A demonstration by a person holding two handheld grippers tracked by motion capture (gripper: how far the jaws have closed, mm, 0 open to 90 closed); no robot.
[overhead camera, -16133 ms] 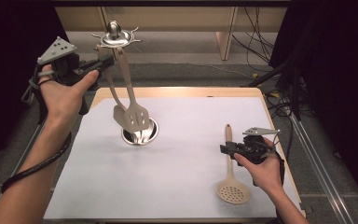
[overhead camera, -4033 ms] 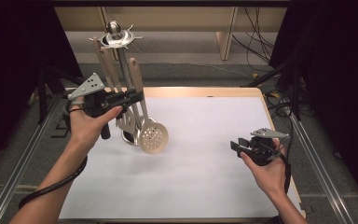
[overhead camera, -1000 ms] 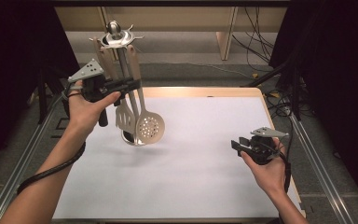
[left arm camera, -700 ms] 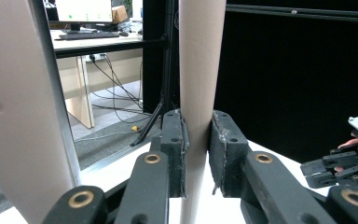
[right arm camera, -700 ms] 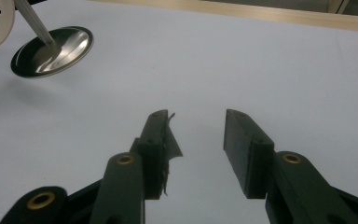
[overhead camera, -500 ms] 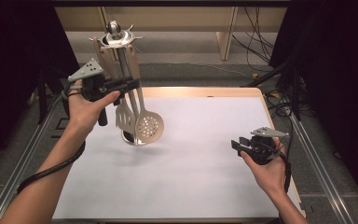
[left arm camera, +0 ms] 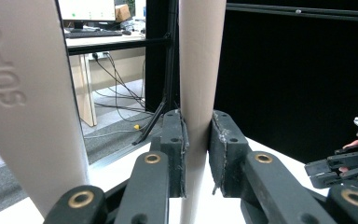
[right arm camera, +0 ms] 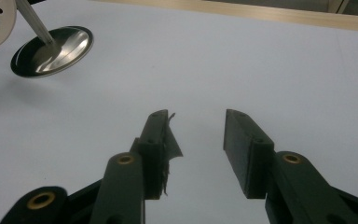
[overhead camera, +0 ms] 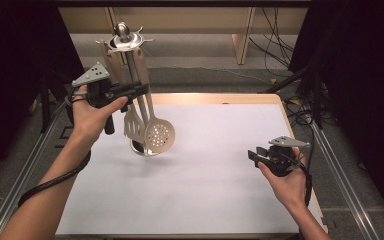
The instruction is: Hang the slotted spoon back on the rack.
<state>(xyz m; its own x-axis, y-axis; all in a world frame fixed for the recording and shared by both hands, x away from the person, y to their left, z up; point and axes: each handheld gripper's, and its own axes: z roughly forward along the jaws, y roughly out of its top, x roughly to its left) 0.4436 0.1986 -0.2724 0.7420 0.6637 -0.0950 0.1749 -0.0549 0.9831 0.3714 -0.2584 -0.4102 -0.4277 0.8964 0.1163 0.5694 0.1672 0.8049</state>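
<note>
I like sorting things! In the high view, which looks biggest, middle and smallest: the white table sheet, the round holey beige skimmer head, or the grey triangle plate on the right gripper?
1. White table sheet
2. Round perforated beige skimmer head
3. Grey triangle plate, looking only slightly smaller than the skimmer head

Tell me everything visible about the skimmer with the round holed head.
The skimmer is beige, matte, plastic-looking: a long flat handle ending in a round head dotted with small holes. It hangs head-down at the metal utensil stand, beside a slotted turner, above the stand's shiny round base. The left gripper has its jaws clamped on the handle.
</note>
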